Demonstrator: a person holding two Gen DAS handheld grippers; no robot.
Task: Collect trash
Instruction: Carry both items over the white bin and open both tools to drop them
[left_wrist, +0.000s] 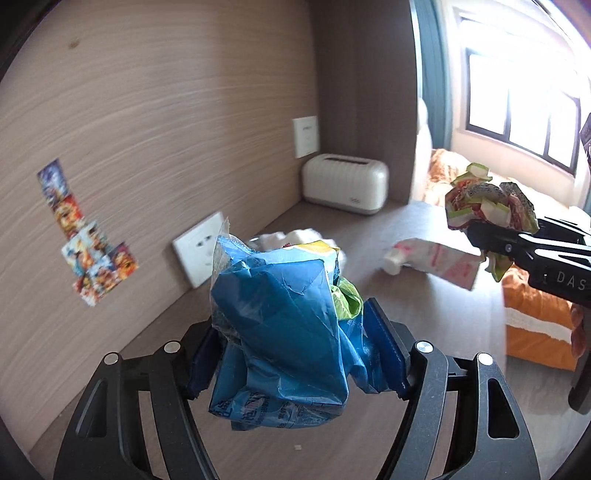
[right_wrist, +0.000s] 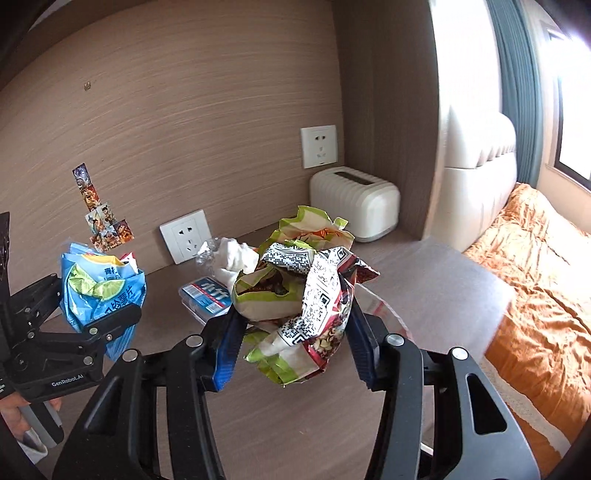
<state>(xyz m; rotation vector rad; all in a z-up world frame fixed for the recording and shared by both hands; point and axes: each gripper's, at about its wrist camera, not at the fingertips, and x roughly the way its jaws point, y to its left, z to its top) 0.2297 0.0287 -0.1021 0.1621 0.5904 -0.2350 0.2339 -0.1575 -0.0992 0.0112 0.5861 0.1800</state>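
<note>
**Setting: bedroom in a home or similar lodging**

A bed with a rumpled orange cover (right_wrist: 532, 266) and a cream padded headboard (right_wrist: 480, 162) stands just beside a built-in wood-grain desk (right_wrist: 424, 280). Matching wood panelling (right_wrist: 184, 122) backs the desk and carries two white wall sockets (right_wrist: 186, 236) and a patch of cartoon stickers (right_wrist: 103, 218). A cream ribbed tissue box (right_wrist: 356, 201) sits in the desk corner. A blue-grey curtain (right_wrist: 517, 88) hangs beside a dark-framed window (left_wrist: 524, 114)

Both your wrist cameras look forward along their fingers, close above the desk (left_wrist: 424, 229), sharing the white toaster (left_wrist: 345, 188) corner.
</note>
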